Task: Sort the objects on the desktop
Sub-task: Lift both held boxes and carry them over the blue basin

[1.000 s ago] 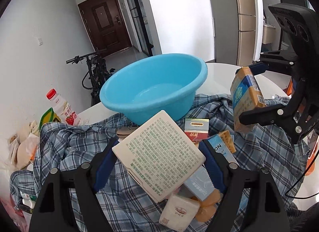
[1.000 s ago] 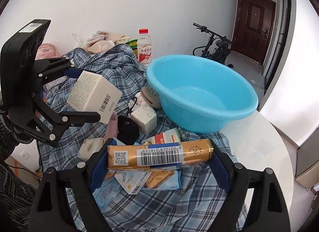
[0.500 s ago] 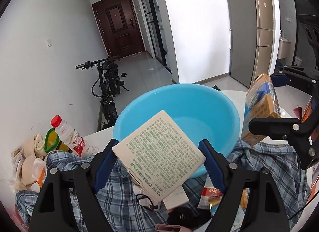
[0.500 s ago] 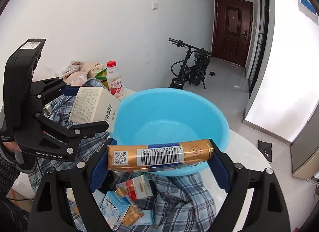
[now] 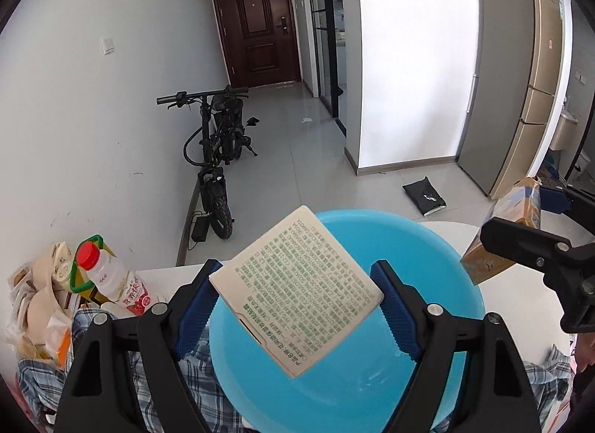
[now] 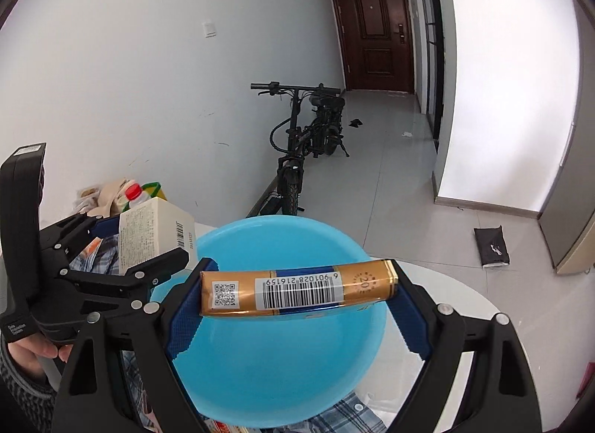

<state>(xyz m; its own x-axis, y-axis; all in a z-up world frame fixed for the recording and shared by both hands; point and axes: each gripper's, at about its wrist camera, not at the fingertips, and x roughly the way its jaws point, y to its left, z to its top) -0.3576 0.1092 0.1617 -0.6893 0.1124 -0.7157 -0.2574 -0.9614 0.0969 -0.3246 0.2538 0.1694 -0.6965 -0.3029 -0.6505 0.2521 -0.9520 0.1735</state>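
Left gripper clamped on white printed box, right gripper clamped on gold cigarette pack; both held above blue basin on round white table, plaid cloth underneath.

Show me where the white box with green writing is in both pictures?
Left wrist view: the white cardboard box with green writing sits at centre, clamped in the left tongs, over the round blue plastic basin.
Right wrist view: the same box is at the left, barcode side showing.
Shared landmark: the black bicycle.
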